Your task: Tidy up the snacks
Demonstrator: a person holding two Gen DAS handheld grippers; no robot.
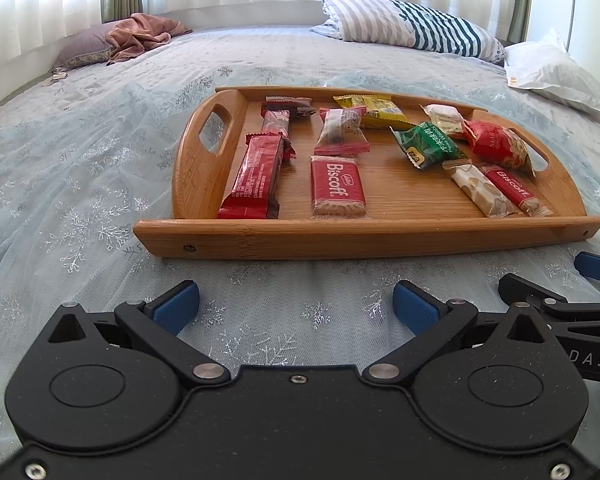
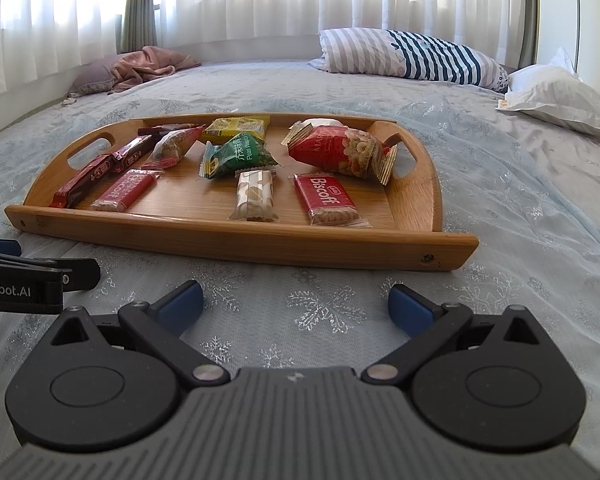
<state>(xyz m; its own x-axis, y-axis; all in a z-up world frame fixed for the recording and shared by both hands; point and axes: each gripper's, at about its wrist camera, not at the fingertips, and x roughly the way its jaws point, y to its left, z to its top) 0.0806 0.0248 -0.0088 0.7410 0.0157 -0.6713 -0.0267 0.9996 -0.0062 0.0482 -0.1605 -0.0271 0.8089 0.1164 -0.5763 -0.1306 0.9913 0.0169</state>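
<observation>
Snack tray [image 1: 364, 236] well beyond both grippers' spread fingers [image 2: 182, 300]

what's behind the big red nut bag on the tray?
Behind the red nut bag a pale wrapped snack peeks out, then the tray handle slot. Most of that snack is hidden.
</observation>
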